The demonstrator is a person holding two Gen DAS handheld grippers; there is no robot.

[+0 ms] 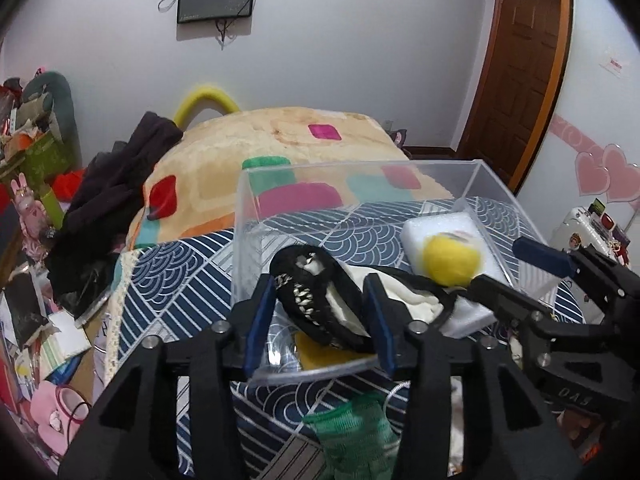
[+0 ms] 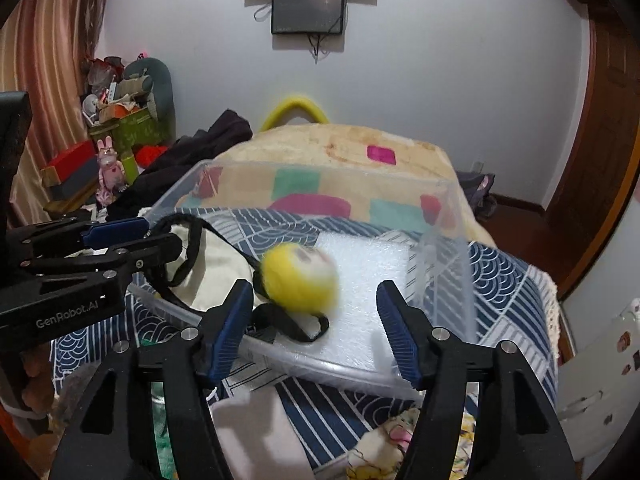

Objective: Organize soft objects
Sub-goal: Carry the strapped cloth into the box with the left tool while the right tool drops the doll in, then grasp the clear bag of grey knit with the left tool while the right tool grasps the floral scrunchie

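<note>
On the bed (image 2: pixel 500 280), yellow plush ball (image 2: pixel 300 280) lies between released right gripper (image 2: pixel 316 320) fingers.

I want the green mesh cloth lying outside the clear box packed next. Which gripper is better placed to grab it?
Left, probably. The green mesh cloth lies just beneath the open left gripper, in front of the clear box. The right gripper, also open, faces the yellow plush ball.

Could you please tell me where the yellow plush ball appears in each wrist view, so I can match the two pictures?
Left wrist: the yellow plush ball is right of centre, on the white foam block inside the clear box.
Right wrist: the ball is at centre, blurred, between the open fingers.
Shared landmark: the foam block.
</note>
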